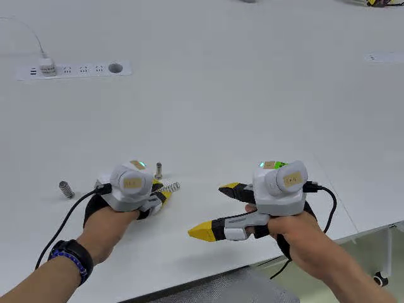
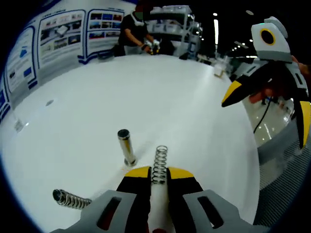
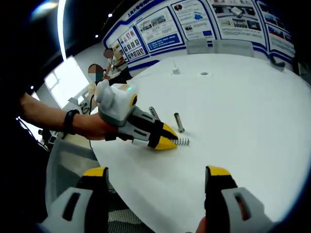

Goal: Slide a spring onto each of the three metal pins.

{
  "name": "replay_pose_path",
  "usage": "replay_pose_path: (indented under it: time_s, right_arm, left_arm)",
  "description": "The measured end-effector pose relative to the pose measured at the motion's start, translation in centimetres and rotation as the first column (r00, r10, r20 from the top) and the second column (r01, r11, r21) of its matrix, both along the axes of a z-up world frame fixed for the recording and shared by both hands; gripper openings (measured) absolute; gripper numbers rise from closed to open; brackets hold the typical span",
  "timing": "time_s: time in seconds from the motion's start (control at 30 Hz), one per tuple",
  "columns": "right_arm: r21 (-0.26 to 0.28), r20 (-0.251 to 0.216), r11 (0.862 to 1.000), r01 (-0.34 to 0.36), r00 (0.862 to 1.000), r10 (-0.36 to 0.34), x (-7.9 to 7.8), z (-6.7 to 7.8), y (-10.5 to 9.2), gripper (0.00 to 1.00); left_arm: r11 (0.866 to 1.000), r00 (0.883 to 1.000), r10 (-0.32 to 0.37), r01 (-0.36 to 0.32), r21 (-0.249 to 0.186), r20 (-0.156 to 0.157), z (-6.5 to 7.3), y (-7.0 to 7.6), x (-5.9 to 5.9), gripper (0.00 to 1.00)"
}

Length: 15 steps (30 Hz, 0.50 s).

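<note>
Your left gripper (image 2: 158,173) is clamped on one end of a small coiled steel spring (image 2: 159,160). The spring's free end pokes out just beside the short upright metal pin (image 2: 126,147). Come in off-axis and the coil may catch the pin's rim, buckle, or tip the pin over. The grip is short, so the spring could also pop loose. A second grey spring (image 2: 70,199) lies nearby on the white table (image 1: 240,95). Your left hand sits low; your right gripper (image 1: 216,210) hovers aside, jaws spread wide, empty.
</note>
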State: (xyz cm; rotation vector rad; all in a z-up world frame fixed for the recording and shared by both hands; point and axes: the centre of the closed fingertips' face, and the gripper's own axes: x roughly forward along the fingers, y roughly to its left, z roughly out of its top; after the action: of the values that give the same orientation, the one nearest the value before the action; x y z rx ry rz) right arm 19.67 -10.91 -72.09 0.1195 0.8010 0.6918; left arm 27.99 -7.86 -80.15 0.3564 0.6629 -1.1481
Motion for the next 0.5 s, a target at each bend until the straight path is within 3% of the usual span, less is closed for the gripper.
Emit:
replay_pose_path:
  time_s: [0.13, 0.5]
  right_arm:
    - [0.001, 0.001, 1.0, 0.0, 1.0, 0.0, 0.1, 0.0, 0.1, 0.83]
    - [0.015, -0.005, 1.0, -0.003, 1.0, 0.003, 0.1, 0.2, 0.5, 0.81]
  left_arm:
    - [0.999, 0.999, -0.031, 0.03, 0.017, 0.033, 0.1, 0.0, -0.3, 0.11]
    - [0.999, 1.0, 0.007, -0.008, 0.04, 0.02, 0.2, 2.3, -0.8, 0.11]
